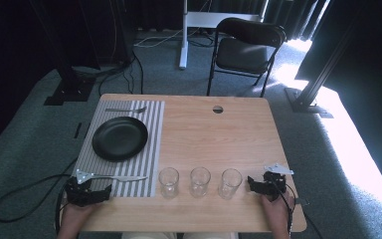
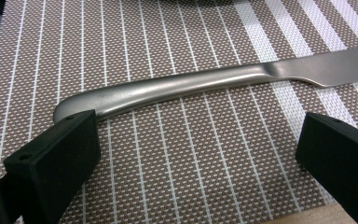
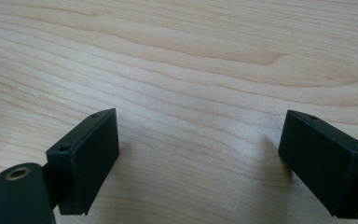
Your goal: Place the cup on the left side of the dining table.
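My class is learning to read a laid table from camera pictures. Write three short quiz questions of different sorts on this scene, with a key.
1. True or false: the knife lies on the striped placemat.
2. How many empty glasses stand in the row along the near edge of the table?
3. Multiple choice: the left gripper is A) shut on the knife, B) open with the knife handle just beyond its jaws, C) holding the black plate.

Key: 1 true; 2 three; 3 B.

Black plate (image 1: 119,138) on striped placemat (image 1: 154,149), fork (image 1: 126,109), black folding chair (image 1: 247,47)
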`<state>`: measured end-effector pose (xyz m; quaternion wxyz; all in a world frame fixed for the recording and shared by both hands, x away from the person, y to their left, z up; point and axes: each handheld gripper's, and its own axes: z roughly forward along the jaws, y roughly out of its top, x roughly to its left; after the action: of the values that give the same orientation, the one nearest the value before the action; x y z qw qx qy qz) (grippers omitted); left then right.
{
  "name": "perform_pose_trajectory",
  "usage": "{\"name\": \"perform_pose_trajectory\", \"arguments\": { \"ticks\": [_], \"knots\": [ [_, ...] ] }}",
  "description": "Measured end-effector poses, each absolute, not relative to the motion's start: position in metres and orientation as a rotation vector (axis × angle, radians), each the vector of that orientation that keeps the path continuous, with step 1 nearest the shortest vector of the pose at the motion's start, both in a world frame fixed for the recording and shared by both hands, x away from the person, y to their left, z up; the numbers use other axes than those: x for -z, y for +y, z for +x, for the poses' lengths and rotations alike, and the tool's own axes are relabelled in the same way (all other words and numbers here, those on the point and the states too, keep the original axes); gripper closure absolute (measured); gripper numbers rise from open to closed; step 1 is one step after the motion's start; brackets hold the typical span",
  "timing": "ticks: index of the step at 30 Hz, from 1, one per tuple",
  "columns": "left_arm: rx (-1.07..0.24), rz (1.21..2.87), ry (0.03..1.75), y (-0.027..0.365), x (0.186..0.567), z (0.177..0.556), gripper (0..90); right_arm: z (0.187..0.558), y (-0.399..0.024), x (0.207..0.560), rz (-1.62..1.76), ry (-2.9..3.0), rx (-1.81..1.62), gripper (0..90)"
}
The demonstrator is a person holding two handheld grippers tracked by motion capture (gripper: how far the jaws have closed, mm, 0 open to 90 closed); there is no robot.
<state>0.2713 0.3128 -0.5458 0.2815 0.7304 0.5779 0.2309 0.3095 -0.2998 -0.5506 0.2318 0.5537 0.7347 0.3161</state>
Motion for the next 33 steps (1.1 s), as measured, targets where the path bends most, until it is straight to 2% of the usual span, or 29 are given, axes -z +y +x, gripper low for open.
{"name": "perform_pose_trajectory", "arguments": {
  "ticks": [15,23,33],
  "knots": [
    [-0.627,1.946,1.536,0.3137,0.5468,0.2695,0.7,0.3091,-0.2992,0.5506,1.518,2.02,-0.87,12.0],
    [-0.617,1.976,1.418,0.3148,0.5447,0.2631,0.8,0.3091,-0.2991,0.5506,1.518,2.021,-0.87,12.0],
    [-0.578,1.969,1.355,0.3185,0.5426,0.2619,2.3,0.3091,-0.2991,0.5506,1.518,2.021,-0.87,12.0]
  ]
}}
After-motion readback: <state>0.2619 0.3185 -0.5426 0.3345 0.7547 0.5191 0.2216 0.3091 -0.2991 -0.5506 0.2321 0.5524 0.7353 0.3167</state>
